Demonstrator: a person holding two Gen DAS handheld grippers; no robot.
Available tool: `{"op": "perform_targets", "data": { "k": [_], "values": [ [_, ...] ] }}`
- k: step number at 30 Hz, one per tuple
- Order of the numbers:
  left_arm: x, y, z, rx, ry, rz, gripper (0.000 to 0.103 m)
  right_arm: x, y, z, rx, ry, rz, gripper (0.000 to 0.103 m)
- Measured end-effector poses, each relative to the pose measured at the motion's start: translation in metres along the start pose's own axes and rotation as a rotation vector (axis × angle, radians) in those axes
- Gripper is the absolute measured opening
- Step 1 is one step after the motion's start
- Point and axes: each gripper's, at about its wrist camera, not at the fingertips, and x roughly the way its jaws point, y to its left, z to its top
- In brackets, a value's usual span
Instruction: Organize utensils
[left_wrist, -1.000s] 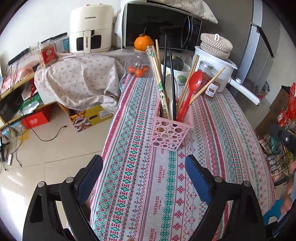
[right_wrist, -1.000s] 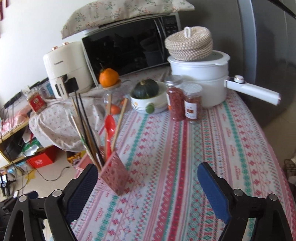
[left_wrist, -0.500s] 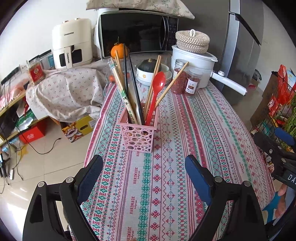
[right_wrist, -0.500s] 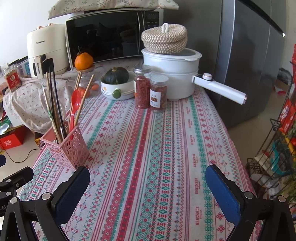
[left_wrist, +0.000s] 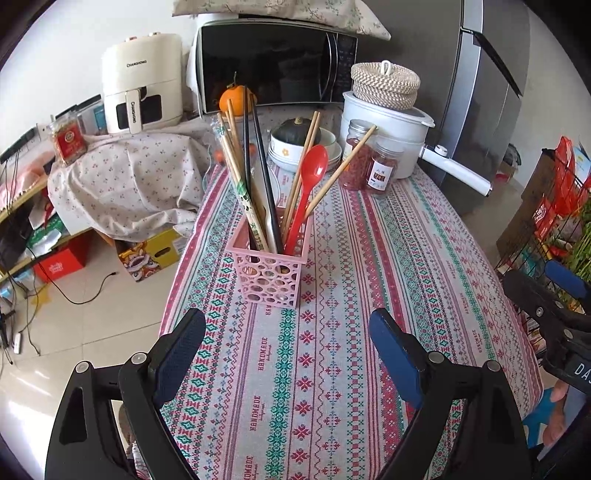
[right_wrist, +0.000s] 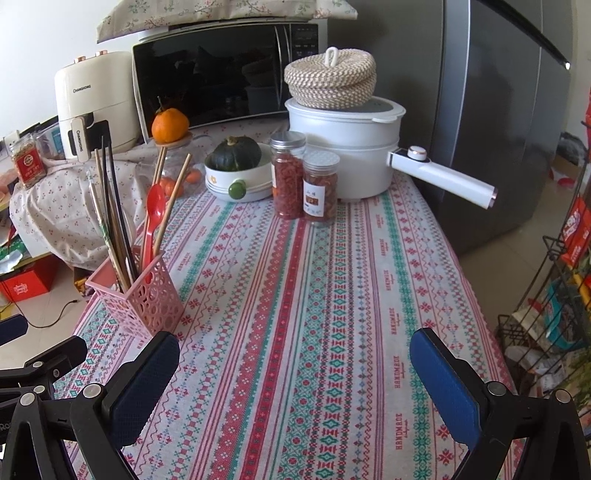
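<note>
The pink basket (left_wrist: 269, 271) of chopsticks and a red spoon (left_wrist: 308, 184) stands near the tablecloth's (left_wrist: 369, 258) left edge, bare cloth stretching rightward. The left gripper (left_wrist: 286, 332) hovers just before the basket, jaws wide and empty; the right gripper (right_wrist: 295, 350), equally wide and empty, has the basket at its left.

Readable text, as I make it out from both wrist views:

- Air fryer (left_wrist: 142, 79): I read "CHANGHONG" on the cream body and again, running vertically, on its handle.
- Tablecloth (left_wrist: 332, 295): the word "HANDMADE" is woven repeatedly along the stripes; I see it in both views.
- Right gripper (left_wrist: 565, 325), seen at the edge of the left view: white letters "DA" on the black body, the rest cut off.
- Jar (right_wrist: 320, 186) with a label: characters printed on it, too small for me to read.
- Red tin (right_wrist: 27, 164): a round emblem, its lettering illegible to me.
- Microwave (right_wrist: 229, 74) panel: markings too faint to read.
</note>
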Motion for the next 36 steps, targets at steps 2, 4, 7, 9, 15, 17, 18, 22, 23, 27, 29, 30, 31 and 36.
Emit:
{"op": "perform_targets", "data": {
  "k": [2,4,7,9,15,17,18,22,23,27,29,30,31,36],
  "values": [
    [-0.001,0.0,0.0,-0.002,-0.002,-0.003,0.092,-0.001,0.0,0.0,0.001,-0.001,-0.002,0.102],
    [-0.003,0.0,0.0,0.0,-0.005,-0.007,0.092,-0.002,0.0,0.0,0.002,-0.004,-0.001,0.102],
    [-0.006,0.0,0.002,0.002,-0.013,-0.01,0.093,-0.005,0.0,0.001,0.004,-0.014,-0.001,0.102],
    [-0.008,0.0,0.002,-0.003,-0.018,-0.016,0.094,-0.007,0.0,0.003,0.009,-0.023,-0.003,0.102],
    [-0.017,-0.001,0.004,0.001,-0.045,-0.02,0.096,-0.013,-0.003,0.007,0.035,-0.047,-0.006,0.102],
    [-0.02,-0.002,0.005,0.005,-0.052,-0.019,0.097,-0.016,-0.004,0.008,0.044,-0.057,-0.009,0.102],
    [-0.021,-0.002,0.006,0.006,-0.056,-0.019,0.098,-0.017,-0.005,0.009,0.049,-0.062,-0.01,0.102],
    [-0.027,-0.005,0.007,0.015,-0.079,-0.018,0.1,-0.02,-0.01,0.01,0.071,-0.071,-0.027,0.102],
    [-0.029,-0.005,0.007,0.019,-0.085,-0.019,0.101,-0.02,-0.011,0.011,0.078,-0.074,-0.028,0.102],
    [-0.035,-0.006,0.008,0.029,-0.109,-0.021,0.102,-0.022,-0.015,0.013,0.099,-0.085,-0.041,0.102],
    [-0.037,-0.006,0.008,0.03,-0.115,-0.022,0.103,-0.023,-0.016,0.013,0.105,-0.089,-0.046,0.102],
    [-0.038,-0.006,0.008,0.03,-0.118,-0.023,0.103,-0.023,-0.016,0.014,0.107,-0.09,-0.049,0.102],
    [-0.038,-0.006,0.008,0.031,-0.12,-0.023,0.103,-0.024,-0.016,0.014,0.108,-0.092,-0.051,0.102],
    [-0.04,-0.006,0.008,0.029,-0.124,-0.022,0.103,-0.023,-0.016,0.013,0.105,-0.091,-0.06,0.103]
  ]
}}
